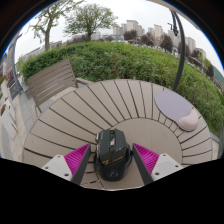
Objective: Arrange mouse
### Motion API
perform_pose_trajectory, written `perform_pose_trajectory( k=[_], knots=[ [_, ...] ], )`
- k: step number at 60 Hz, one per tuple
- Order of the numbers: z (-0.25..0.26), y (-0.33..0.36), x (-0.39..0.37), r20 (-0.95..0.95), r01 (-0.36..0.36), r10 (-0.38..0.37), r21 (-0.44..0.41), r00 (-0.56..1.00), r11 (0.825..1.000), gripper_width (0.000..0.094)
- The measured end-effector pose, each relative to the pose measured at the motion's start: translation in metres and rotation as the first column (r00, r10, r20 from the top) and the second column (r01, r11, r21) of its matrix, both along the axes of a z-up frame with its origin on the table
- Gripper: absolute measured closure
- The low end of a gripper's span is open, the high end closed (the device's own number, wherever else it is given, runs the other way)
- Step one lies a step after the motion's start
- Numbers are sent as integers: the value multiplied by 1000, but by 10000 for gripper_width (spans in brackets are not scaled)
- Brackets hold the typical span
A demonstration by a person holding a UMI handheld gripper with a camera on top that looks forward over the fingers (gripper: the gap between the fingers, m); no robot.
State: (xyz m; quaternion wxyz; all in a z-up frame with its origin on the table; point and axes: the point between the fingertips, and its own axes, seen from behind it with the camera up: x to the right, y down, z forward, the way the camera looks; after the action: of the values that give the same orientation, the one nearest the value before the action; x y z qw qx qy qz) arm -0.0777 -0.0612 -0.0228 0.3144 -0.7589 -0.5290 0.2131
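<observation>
Your black mouse sits on the slatted round wooden surface, right between your fingers, whose magenta pads flank it with a sliver of gap showing on each side, so your gripper stands open around it rather than clamping it. Farther along the surface, off to the right, lies a pale lilac mouse pad, well apart from the mouse. To the left stands a wooden bench, with a green hedge, trees and buildings beyond.
</observation>
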Motion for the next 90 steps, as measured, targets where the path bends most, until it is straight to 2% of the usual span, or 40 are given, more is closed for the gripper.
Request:
perform_pose_trajectory(
  k=[9,14,21,27,36,45,52,59,64,71,78,87,90],
  knots=[
    [-1,5,-5,17,-2,2,1,1000,1000,139],
    [0,9,-8,26,-2,2,7,1000,1000,264],
    [0,10,-10,61,-41,39,37,997,998,407],
    [-1,9,-10,76,-70,66,43,995,997,444],
    [14,7,-4,86,-84,82,14,993,996,444],
    [81,30,-5,26,-83,83,-2,996,997,443],
    [140,85,-21,-37,-72,73,33,997,997,444],
    [173,167,-46,-76,-43,52,119,996,992,443],
    [164,229,-60,-67,-6,18,168,998,986,444],
    [108,295,-69,-4,46,-46,144,999,989,444],
    [49,330,-68,64,48,-58,137,996,989,438],
    [5,329,-59,106,57,-63,56,992,997,283],
    [12,335,-50,106,83,-91,72,990,994,130]
  ],
)
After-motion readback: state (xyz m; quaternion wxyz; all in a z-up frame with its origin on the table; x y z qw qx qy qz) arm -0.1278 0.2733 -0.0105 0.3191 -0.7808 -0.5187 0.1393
